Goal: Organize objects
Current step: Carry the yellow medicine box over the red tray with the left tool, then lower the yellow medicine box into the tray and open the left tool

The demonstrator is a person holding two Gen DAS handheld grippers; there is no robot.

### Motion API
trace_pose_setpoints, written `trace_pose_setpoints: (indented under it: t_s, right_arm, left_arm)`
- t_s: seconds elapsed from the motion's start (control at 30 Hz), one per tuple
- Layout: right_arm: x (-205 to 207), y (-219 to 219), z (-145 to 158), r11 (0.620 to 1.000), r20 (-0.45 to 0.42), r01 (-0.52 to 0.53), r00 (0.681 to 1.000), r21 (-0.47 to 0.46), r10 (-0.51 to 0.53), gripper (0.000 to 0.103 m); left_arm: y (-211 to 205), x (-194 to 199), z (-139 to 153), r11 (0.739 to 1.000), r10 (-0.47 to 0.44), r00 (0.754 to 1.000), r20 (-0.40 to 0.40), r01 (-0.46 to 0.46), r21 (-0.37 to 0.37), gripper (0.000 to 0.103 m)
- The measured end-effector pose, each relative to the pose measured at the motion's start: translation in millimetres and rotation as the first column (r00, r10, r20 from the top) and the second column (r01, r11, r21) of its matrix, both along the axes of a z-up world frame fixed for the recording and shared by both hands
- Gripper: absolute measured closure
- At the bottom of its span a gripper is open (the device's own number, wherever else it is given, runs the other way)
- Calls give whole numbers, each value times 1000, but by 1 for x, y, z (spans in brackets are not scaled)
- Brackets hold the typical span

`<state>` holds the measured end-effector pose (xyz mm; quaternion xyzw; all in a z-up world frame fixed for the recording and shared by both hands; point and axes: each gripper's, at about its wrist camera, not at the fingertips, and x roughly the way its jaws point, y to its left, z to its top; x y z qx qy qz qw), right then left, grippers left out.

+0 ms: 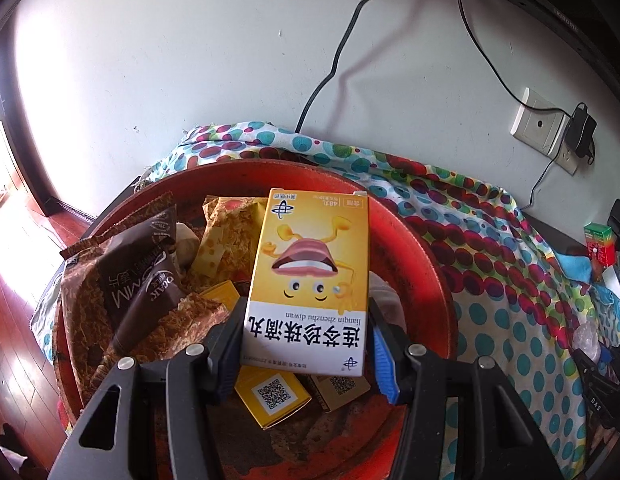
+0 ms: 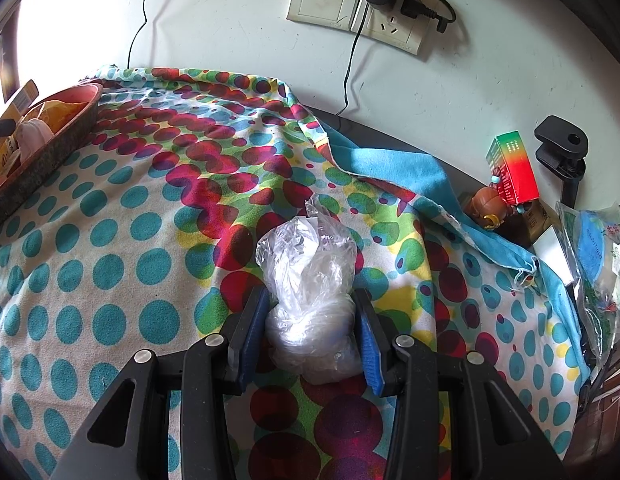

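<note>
In the left wrist view, my left gripper (image 1: 308, 308) is shut on a yellow medicine box (image 1: 310, 264) with a cartoon face, held by its two long sides. The box hangs over a round red tray (image 1: 421, 240) that holds several packets. In the right wrist view, my right gripper (image 2: 310, 296) is shut on a crumpled clear plastic bag (image 2: 310, 272), low over the dotted cloth (image 2: 110, 280). The red tray's rim (image 2: 50, 144) shows at the far left of that view.
Inside the tray lie a brown snack packet (image 1: 142, 272), a yellow cheese-print packet (image 1: 226, 232) and a small yellow QR-code box (image 1: 272, 398). At the right edge of the table stand a green-red box (image 2: 511, 168), a brown figurine (image 2: 489, 204) and a black clamp (image 2: 561, 144). Wall sockets (image 2: 349, 4) with cables are behind.
</note>
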<state>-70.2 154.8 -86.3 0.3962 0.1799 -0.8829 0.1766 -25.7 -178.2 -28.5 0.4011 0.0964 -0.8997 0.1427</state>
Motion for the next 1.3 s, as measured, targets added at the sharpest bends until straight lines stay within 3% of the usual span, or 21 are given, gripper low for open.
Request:
trace_pose_setpoints:
  t_s: [0.5, 0.83, 1.3]
  right_arm:
    - [0, 0, 0, 1000, -2, -1, 1000, 2, 1, 63]
    - [0, -1, 1, 1000, -13, -3, 1000, 20, 3, 62]
    - [3, -1, 1, 999, -22, 0, 1000, 33, 0, 62]
  left_arm:
    - [8, -1, 0, 999, 7, 1000, 12, -6, -46, 47]
    - [24, 3, 11, 994, -34, 999, -28, 31, -108, 41]
    - [25, 10, 23, 993, -69, 994, -84, 61, -98, 41]
